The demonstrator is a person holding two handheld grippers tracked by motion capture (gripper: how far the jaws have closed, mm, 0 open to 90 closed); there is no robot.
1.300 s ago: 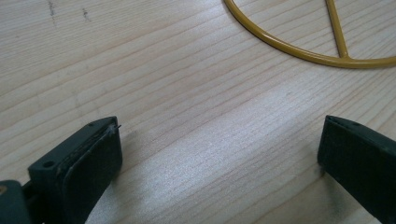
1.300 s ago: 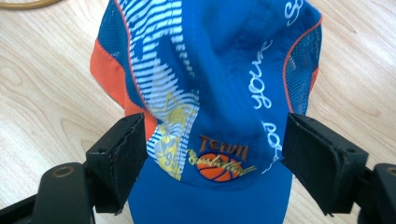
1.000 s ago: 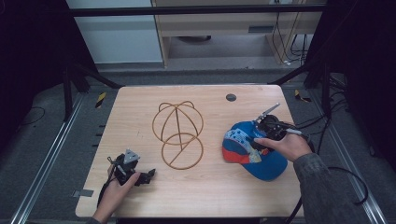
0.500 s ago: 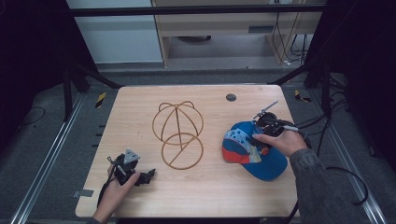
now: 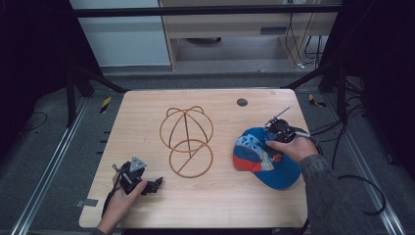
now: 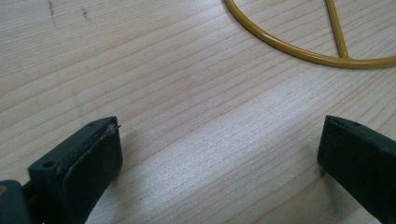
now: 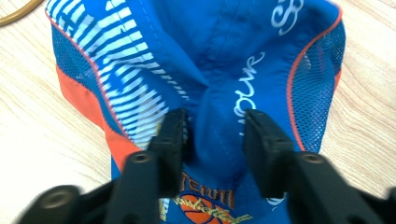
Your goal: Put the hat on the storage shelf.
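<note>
Lying crumpled at the bench's (image 5: 147, 105) right side, under the right gripper (image 7: 215, 128): cap (image 5: 254, 154) of soft blue fabric with mesh panels, orange trim and white stripes. Pinching a raised fold of cap cloth between nearly closed fingers (image 7: 170, 135); embroidered logo partly hidden behind them. Resting near the front left edge on pale wood grain: left gripper (image 6: 219, 149), spread wide, gripping nothing. Standing mid-bench: yellow wire stand (image 5: 187, 139), cut off in the left gripper view.

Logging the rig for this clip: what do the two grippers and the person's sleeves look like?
Both are black handheld tools. The left gripper carries a grey three-cornered plate on top; its jaws are flat black pads. The right gripper has black jaws with round screw holes and trails black cable. The right sleeve is grey.
</note>
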